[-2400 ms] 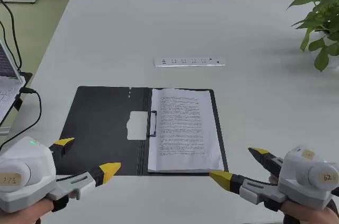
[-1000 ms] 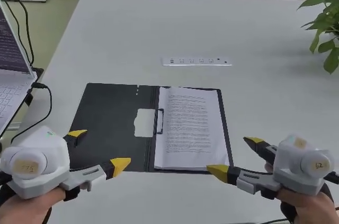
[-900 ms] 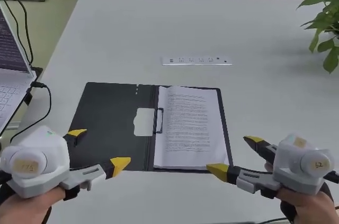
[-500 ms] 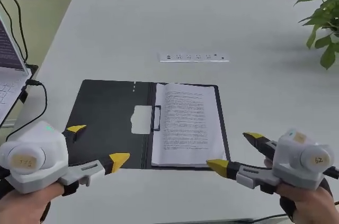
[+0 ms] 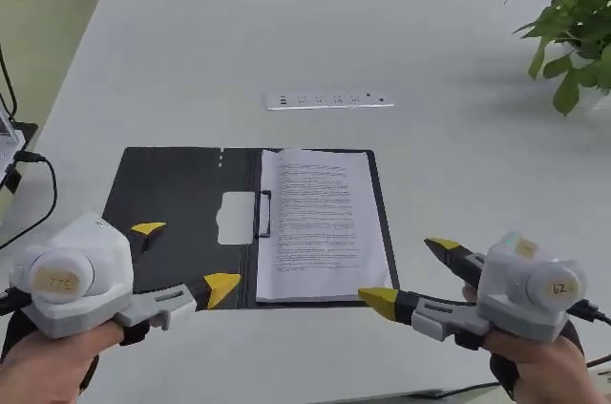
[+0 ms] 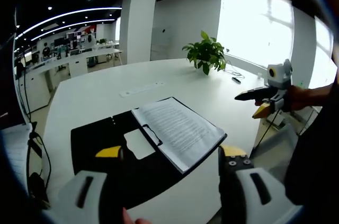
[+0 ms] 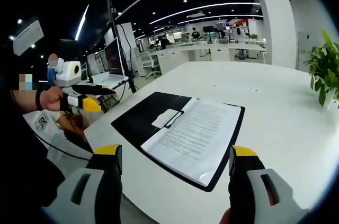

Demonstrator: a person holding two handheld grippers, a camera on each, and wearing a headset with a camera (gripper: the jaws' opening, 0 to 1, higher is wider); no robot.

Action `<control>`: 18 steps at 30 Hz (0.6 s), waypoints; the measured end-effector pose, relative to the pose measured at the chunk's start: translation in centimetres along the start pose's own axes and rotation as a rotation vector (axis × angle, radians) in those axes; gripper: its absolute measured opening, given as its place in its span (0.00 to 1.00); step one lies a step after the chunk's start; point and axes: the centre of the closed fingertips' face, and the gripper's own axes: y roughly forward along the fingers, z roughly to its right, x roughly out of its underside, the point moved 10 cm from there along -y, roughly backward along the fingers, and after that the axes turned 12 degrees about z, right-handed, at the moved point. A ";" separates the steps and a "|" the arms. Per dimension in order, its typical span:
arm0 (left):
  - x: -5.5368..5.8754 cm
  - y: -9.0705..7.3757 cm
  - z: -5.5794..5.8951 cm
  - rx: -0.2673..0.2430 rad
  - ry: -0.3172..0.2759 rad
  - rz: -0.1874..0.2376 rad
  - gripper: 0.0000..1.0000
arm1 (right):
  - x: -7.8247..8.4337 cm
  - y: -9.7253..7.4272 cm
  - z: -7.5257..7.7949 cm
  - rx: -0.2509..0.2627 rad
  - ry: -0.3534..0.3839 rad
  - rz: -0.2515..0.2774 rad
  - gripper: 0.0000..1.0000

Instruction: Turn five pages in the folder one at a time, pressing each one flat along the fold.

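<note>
The left gripper point(image 5: 184, 257) and right gripper point(image 5: 409, 271), jaws spread wide, hold nothing near the black folder point(image 5: 172, 203) of white pages point(image 5: 320, 223).

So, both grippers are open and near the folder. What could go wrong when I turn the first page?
1. The pages lie in a flat stack, so the right gripper may pinch several sheets, not one.
2. The clip seems to hold the stack by the fold; a hard pull could tear a sheet.
3. The folder lies loose on the table; it may slide unless the left gripper steadies it.
</note>
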 end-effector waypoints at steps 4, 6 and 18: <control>-0.5 1.7 0.3 0.027 0.002 0.007 0.71 | -0.2 -0.3 0.3 0.012 0.007 0.004 0.83; -0.7 2.6 0.6 0.045 0.005 0.008 0.71 | -0.4 -0.5 0.5 0.017 0.011 0.009 0.83; 0.1 7.4 1.9 0.145 0.024 -0.033 0.70 | -0.7 -0.7 0.9 0.027 0.019 0.020 0.82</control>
